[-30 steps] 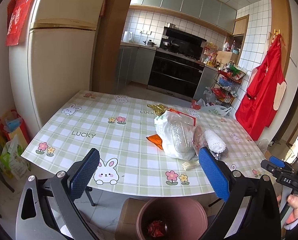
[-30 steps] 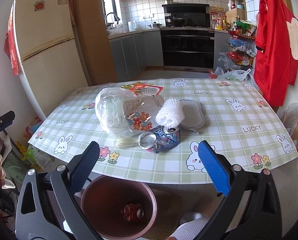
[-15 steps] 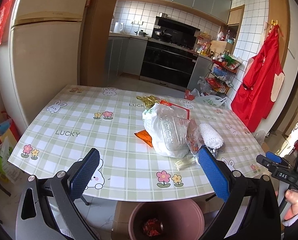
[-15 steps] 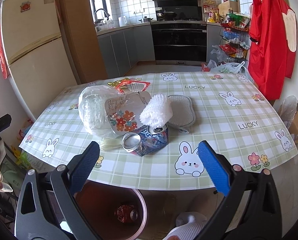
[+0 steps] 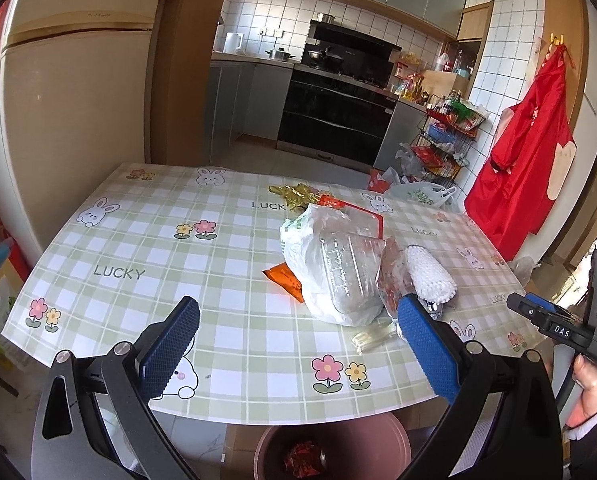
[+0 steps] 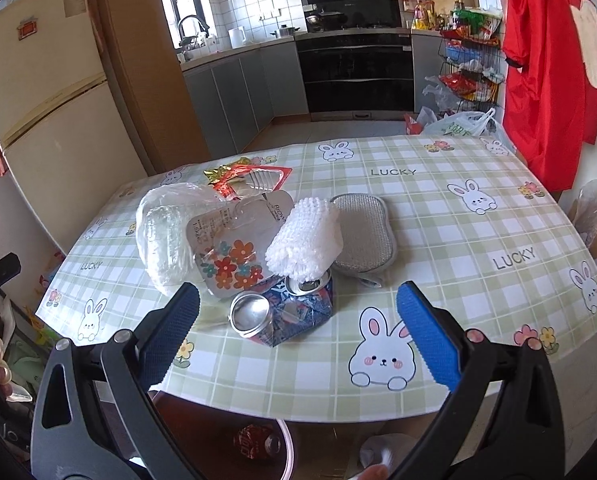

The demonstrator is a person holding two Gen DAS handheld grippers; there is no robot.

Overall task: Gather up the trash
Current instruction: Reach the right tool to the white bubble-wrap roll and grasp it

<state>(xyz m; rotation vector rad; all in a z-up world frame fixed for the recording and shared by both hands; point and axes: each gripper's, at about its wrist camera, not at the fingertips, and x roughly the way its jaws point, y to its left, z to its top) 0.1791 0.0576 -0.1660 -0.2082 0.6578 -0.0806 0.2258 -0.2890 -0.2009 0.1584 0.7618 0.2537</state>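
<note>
Crumpled plastic is sitting ahead of the left gripper (image 5: 294, 344), whose blue fingers (image 5: 170, 346) are standing wide apart with nothing between them. That clear plastic bag (image 5: 330, 268) is lying beyond the right-hand finger of this pair, leaning toward it, with an orange wrapper (image 5: 284, 280) poking out on its left side and a white foam net (image 5: 430, 276) just past the right fingertip. A gold and red wrapper (image 5: 298, 194) is lying farther off, behind the bag. Below the near edge of the checked surface (image 5: 138, 248), between the two fingers, a brown bin (image 5: 378, 440) is showing red trash inside.

Moving to the right gripper (image 6: 296, 336), its fingers (image 6: 426, 340) are also spread wide and holding nothing. Beyond the left-hand finger the same bag (image 6: 162, 236) is bulging, and a flowered clear package (image 6: 230, 256) is leaning against it. Directly between the fingertips and a little ahead, a crushed blue can (image 6: 294, 308) is lying on its side, its silver end facing the camera. The foam net (image 6: 304, 240) is resting on top of the can, and a grey scrubbing pad (image 6: 366, 232) is lying flat just to its right, ahead of the right-hand finger.
</note>
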